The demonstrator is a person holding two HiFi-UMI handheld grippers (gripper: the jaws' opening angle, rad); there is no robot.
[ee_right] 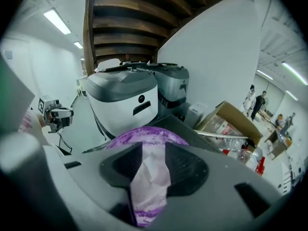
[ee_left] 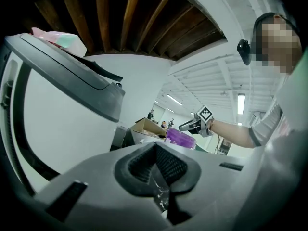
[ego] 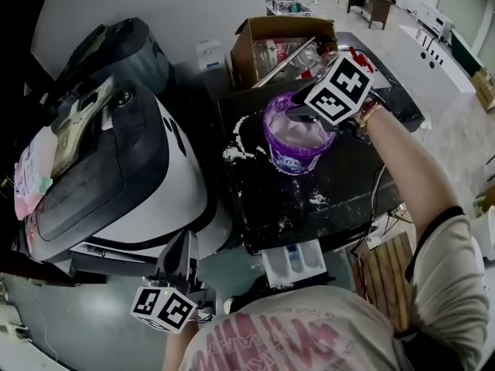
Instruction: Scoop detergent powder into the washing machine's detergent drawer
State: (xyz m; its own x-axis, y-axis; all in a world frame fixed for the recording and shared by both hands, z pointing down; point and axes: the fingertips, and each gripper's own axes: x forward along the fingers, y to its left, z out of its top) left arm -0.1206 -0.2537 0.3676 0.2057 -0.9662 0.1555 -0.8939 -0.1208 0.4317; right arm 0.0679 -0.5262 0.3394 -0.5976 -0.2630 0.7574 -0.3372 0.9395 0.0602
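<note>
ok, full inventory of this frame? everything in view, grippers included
purple plastic detergent tub: 1, purple, white powder inside, on the black top
black top: 1, black, centre
spilled white powder: patches, white, on the black top around the tub
white detergent drawer: 1, white, pulled open below the top's near edge
white-and-black washing machine: 1, left of the black top
dark grey machine: 1, behind that washer
brown cardboard box: 1, open, behind the tub
pink-and-white pouch: 1, on the washer, far left
wooden slatted crate: 1, brown, lower right
right gripper: over the tub, shut on a pale translucent piece, probably the scoop
left gripper: low by the washer, jaws together, empty
</note>
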